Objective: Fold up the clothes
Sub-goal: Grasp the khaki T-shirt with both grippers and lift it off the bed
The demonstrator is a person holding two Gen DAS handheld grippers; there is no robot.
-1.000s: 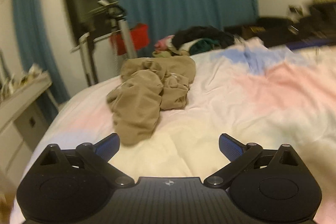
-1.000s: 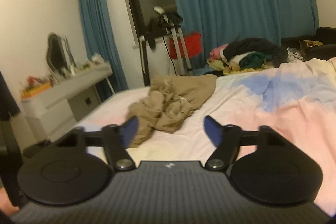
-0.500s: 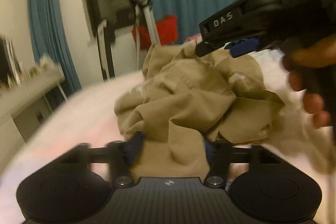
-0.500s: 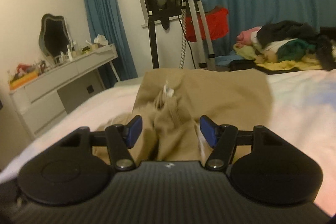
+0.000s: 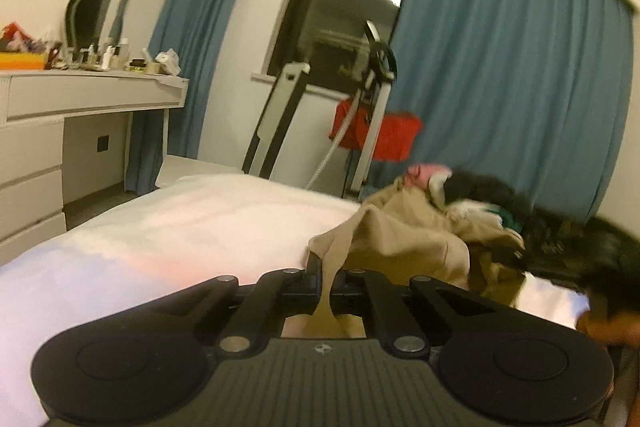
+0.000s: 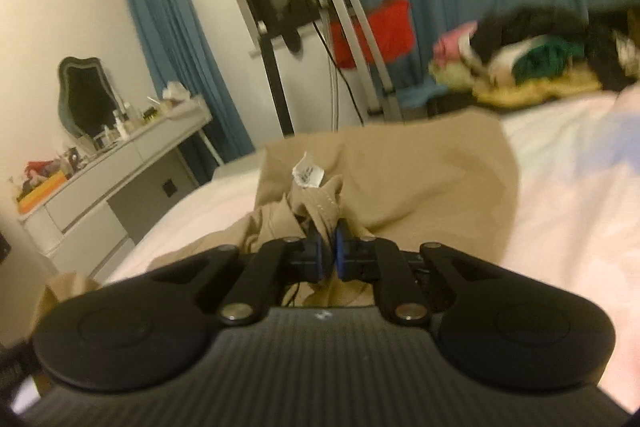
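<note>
Both grippers, spread wide over the bed a second ago and half a second ago just reaching into the cloth, are now pressed together on the crumpled tan cotton garment (image 6: 420, 171). From the left wrist view, the left gripper (image 5: 327, 277) pinches a narrow strip of the tan cloth, which passes between its black fingers (image 5: 308, 281) and runs up to the bunched body of the garment lying ahead and to the right on the bed. From the right wrist view, the right gripper (image 6: 329, 259) has its blue pads (image 6: 342, 257) squeezed on a stitched fold of the same garment, just below a small white care label (image 6: 307, 174) that stands up from the seam.

The garment rests on the bed with a pale pink, white and blue cover (image 5: 192, 227), toward its far edge, with a broad flat panel spread beyond the right gripper and loose folds trailing to the left of it. Past the bed's far edge lies a heap of mixed clothes in pink, black, green and yellow (image 6: 532, 55), blurred in both views. Behind stand blue curtains (image 5: 512, 67), a dark window, a metal stand with a red bag (image 6: 376, 27) hanging on it, and at the left a white dressing table (image 5: 80, 99) with a wavy-framed mirror (image 5: 92, 7) and small bottles. At the right edge of the left wrist view part of a person shows, too blurred to describe.
</note>
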